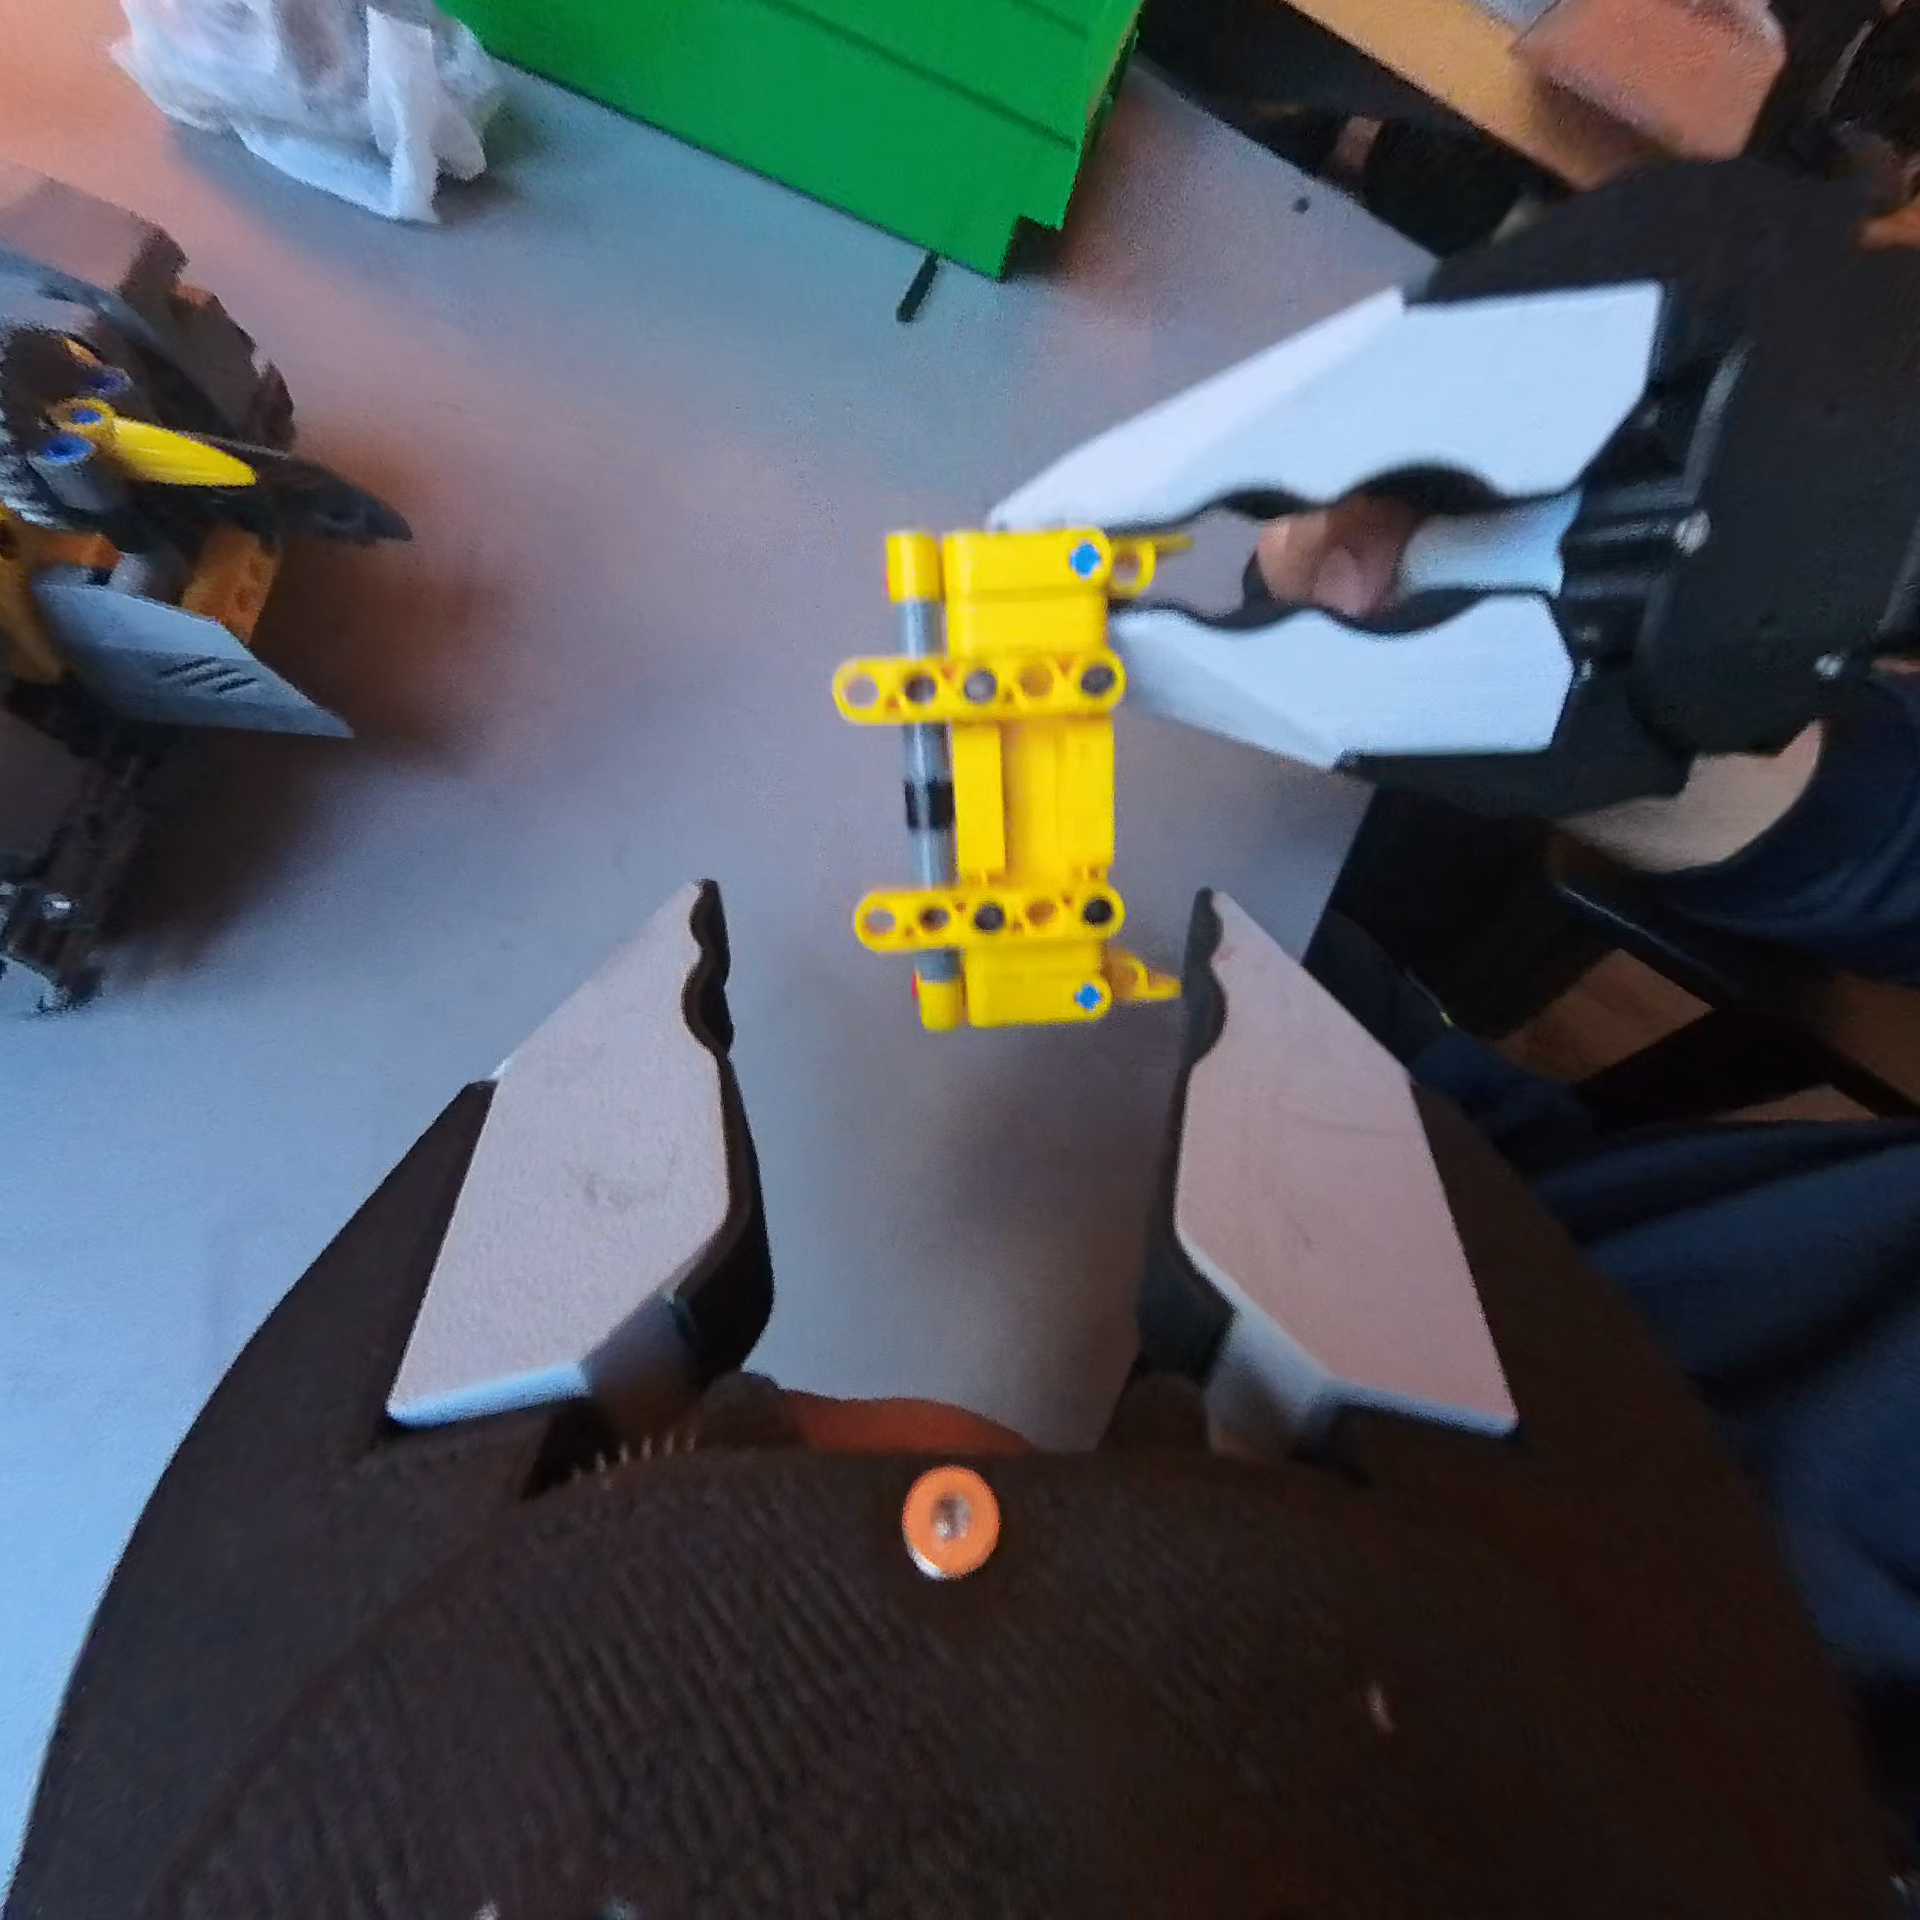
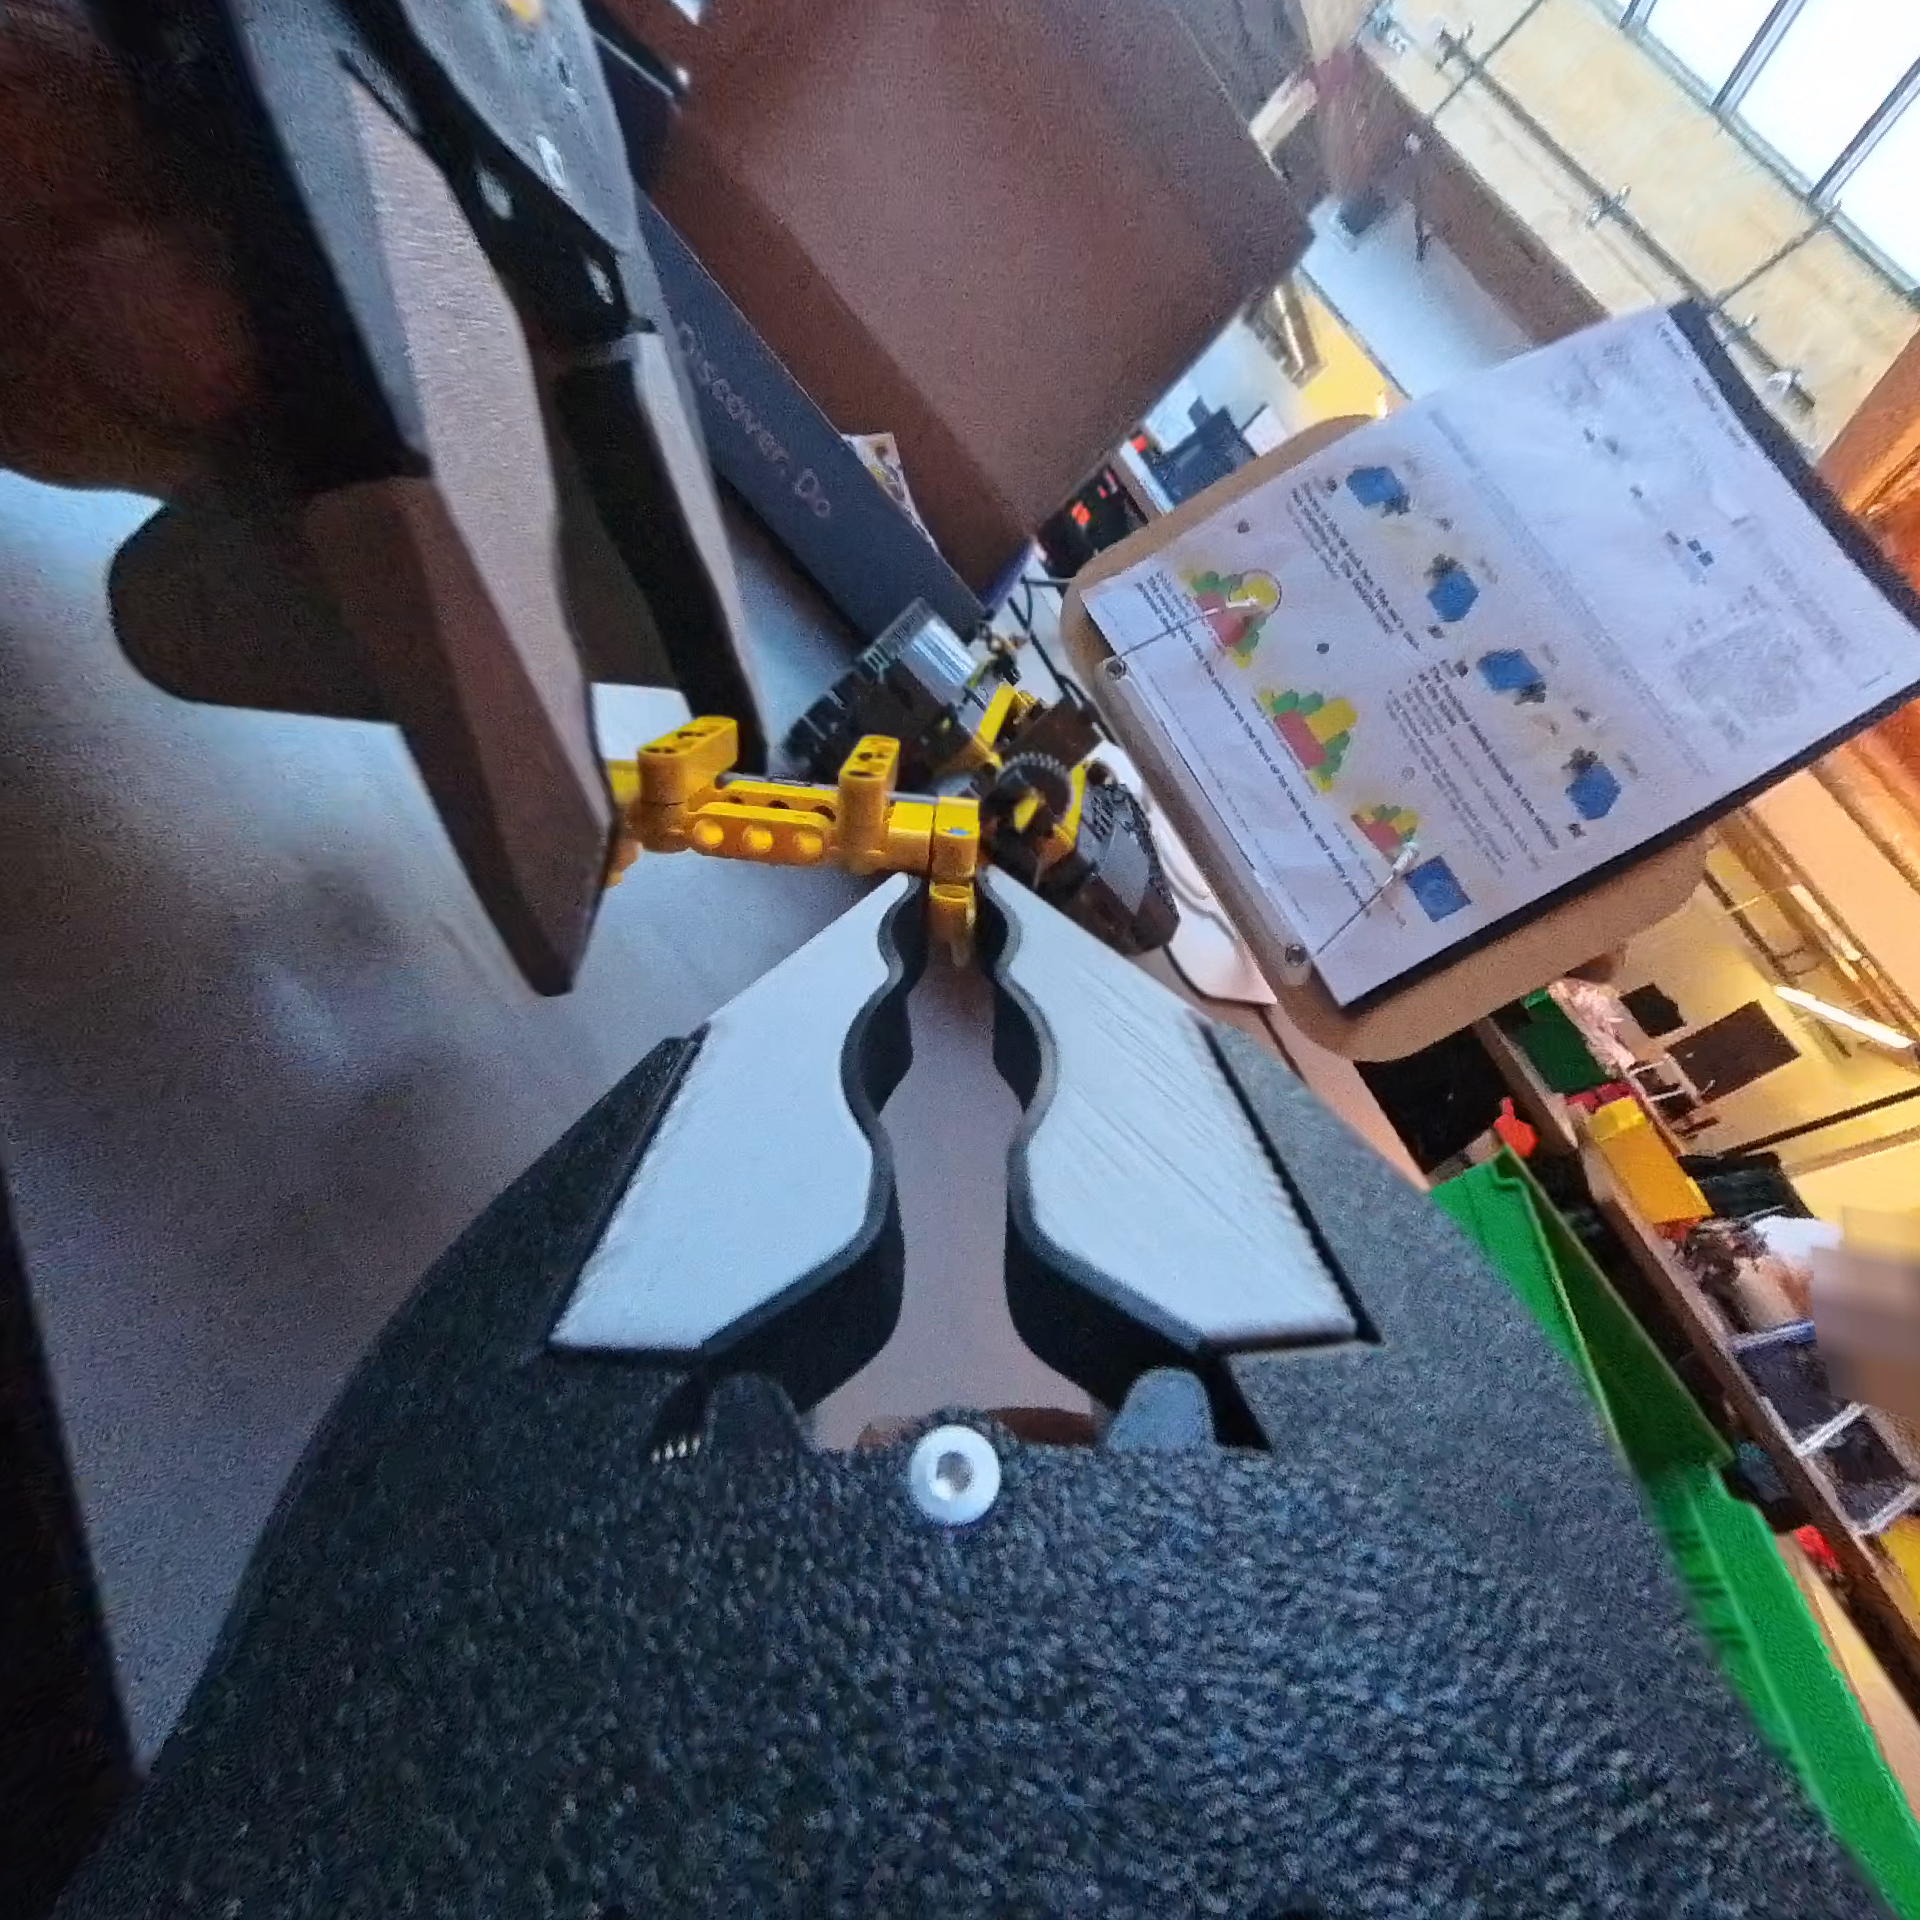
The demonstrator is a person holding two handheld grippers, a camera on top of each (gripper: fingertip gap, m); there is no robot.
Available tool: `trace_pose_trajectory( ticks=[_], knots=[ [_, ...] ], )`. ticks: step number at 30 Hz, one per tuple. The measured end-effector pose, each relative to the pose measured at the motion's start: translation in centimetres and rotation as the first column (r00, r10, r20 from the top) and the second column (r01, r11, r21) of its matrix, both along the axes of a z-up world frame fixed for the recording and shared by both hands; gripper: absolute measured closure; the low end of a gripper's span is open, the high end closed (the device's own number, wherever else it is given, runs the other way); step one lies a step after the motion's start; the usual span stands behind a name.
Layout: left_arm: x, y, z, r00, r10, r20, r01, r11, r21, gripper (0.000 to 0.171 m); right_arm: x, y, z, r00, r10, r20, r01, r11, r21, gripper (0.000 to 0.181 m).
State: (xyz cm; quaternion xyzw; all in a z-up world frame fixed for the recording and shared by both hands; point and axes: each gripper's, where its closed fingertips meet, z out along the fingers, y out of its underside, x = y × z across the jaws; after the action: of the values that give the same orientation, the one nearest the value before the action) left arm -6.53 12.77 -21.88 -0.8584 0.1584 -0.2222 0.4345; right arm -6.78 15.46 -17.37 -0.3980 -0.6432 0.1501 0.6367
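Left wrist view, left hand-held gripper (image 1: 956,935) wide apart, right hand-held gripper (image 1: 1101,566) pinching yellow assembly (image 1: 997,779)

1. The bench (image 1: 644,436) has a plain grey top; its right edge runs diagonally past a person's dark clothing.
2. A green box (image 1: 831,114) stands at its far side.
3. A crumpled clear plastic bag (image 1: 322,94) lies at the far left corner.
4. A dark brick-built vehicle model (image 1: 135,540) with yellow and orange parts and a grey scoop rests at the left.
5. A small black stick-like piece (image 1: 918,289) lies just before the green box.
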Motion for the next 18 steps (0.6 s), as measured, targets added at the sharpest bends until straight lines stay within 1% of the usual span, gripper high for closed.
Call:
trace_pose_trajectory(
  ticks=[1,2,3,4,7,9,11,15,18],
  knots=[
    [0.1,-0.1,0.3,1.0,-0.005,0.006,0.005,1.0,0.017,0.085,0.0,-0.6,-0.1,1.0,0.012,-0.001,-0.012,1.0,0.023,0.176],
    [0.3,-0.1,0.7,1.0,-0.017,0.011,0.016,0.999,0.032,0.088,-0.1,-1.0,-0.2,1.0,0.015,0.002,-0.015,0.999,0.043,0.176],
    [0.5,-0.2,0.9,0.999,-0.037,0.008,0.036,0.998,0.049,0.099,-0.2,-1.2,-0.4,1.0,0.014,0.006,-0.014,0.999,0.052,0.176],
    [0.7,-0.4,1.0,0.998,-0.055,-0.005,0.055,0.996,0.064,0.114,-0.4,-1.5,-0.6,1.0,0.022,0.014,-0.023,0.999,0.048,0.176],
    [0.1,-0.3,-0.3,0.99,-0.053,-0.129,0.062,0.996,0.069,0.138,-0.8,-2.1,-1.2,0.999,0.039,0.031,-0.04,0.998,0.045,0.173],
    [-0.1,-0.6,-1.4,0.984,-0.064,-0.166,0.07,0.997,0.035,0.138,-1.1,-2.4,-2.1,0.996,0.053,0.074,-0.056,0.997,0.047,0.172],
    [-0.4,-0.8,-1.9,0.983,-0.073,-0.168,0.077,0.997,0.017,0.138,-1.3,-2.5,-2.7,0.994,0.053,0.092,-0.058,0.997,0.054,0.171],
    [-1.0,-1.0,-2.4,0.978,-0.085,-0.192,0.087,0.996,0.007,0.138,-1.7,-2.5,-3.1,0.993,0.048,0.109,-0.051,0.998,0.029,0.169],
    [-1.1,-1.1,-2.3,0.973,-0.093,-0.212,0.097,0.995,0.008,0.138,-1.8,-2.7,-3.1,0.992,0.052,0.114,-0.052,0.999,-0.004,0.171]
  ],
)
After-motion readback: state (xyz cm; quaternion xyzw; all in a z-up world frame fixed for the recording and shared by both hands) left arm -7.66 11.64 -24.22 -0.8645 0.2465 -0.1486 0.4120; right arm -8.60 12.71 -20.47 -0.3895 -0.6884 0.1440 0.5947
